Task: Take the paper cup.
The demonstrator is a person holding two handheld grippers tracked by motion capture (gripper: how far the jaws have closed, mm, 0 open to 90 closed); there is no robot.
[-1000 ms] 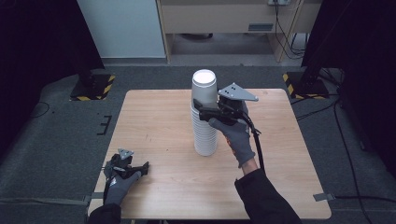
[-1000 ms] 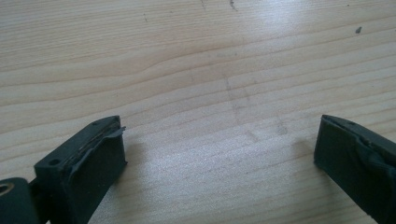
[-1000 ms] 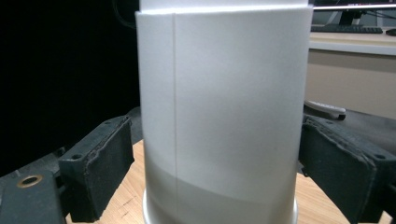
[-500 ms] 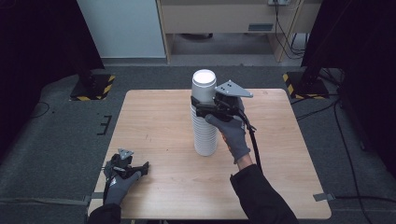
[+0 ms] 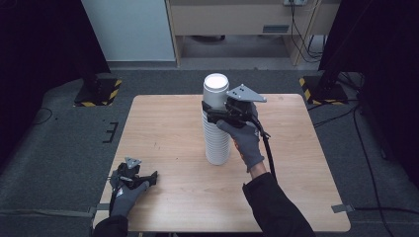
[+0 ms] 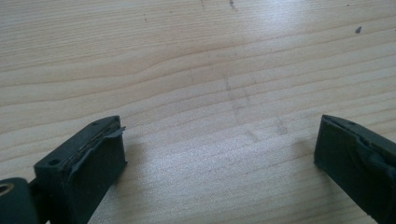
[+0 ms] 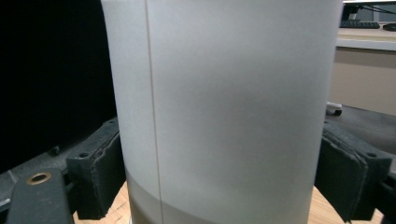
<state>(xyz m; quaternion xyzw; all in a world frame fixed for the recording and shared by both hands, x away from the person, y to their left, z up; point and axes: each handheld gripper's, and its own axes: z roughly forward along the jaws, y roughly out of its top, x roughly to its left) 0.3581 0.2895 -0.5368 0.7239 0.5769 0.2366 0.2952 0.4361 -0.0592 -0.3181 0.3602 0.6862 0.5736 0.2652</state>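
Wooden table (image 5: 168, 128) | your right gripper (image 5: 213, 111) clasps the top cup (image 5: 216, 89) of the stack (image 5: 217, 143) | light, crushable, squeeze gently mid-wall | left gripper (image 5: 148, 177) wide open, empty.

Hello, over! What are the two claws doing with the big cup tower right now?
Right claw around the top cup of the cup tower, contact unclear. Left claw open, low over the bare table, near corner. Nothing blocking.

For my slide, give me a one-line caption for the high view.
Right gripper grasps the top of a tall stack of white cups on the wooden table; left gripper rests open near the front-left corner.
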